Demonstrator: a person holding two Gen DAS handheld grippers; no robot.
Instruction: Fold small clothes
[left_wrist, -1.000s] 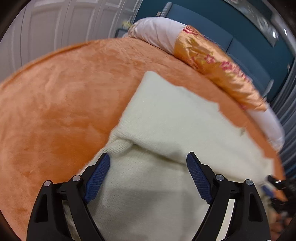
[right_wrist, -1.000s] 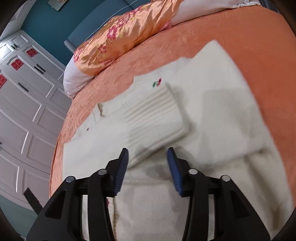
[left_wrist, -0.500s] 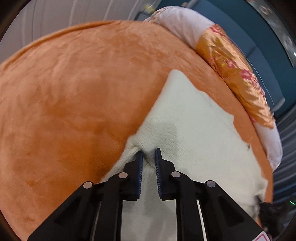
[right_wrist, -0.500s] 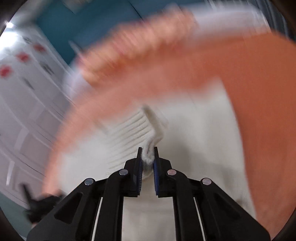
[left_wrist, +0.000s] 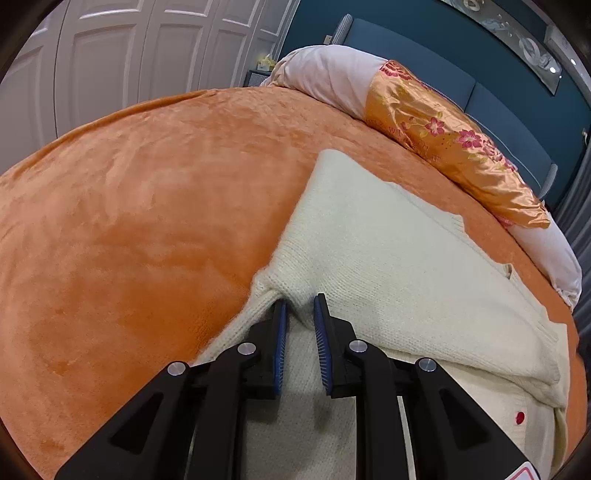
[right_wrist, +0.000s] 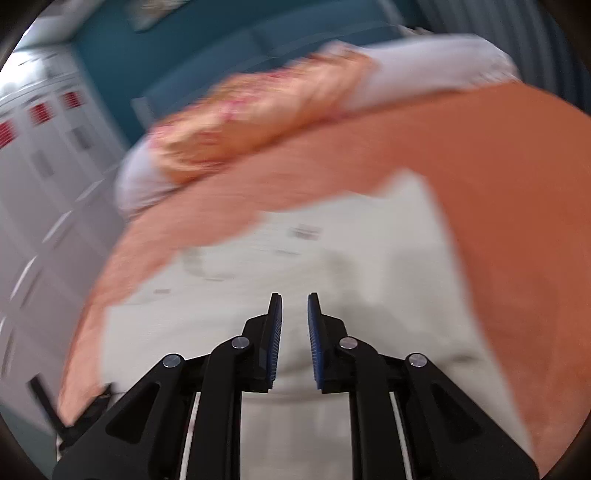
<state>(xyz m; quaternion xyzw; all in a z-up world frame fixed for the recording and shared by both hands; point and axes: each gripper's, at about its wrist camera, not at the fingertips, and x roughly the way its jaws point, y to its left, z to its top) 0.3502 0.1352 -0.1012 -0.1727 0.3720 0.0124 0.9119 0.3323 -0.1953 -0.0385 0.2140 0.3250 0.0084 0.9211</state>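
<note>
Bedroom: teal wall, white panelled doors (left_wrist: 110, 66), bed (left_wrist: 129, 221) under orange plush cover, floral satin bolster (left_wrist: 454, 147) at far edge. Cream knit sweater (left_wrist: 388, 258) lying on the bed, partly folded, small red dot near lower right. Left hand-held gripper (left_wrist: 298, 306) opening slightly, a ridge of knit bunched between its pads. Right hand-held gripper (right_wrist: 294, 299) opening over the sweater (right_wrist: 369, 258); view blurred, grip unclear. No legible writing.

right view motion-blurred, sweater (left_wrist: 406, 258) edge cropped
</note>
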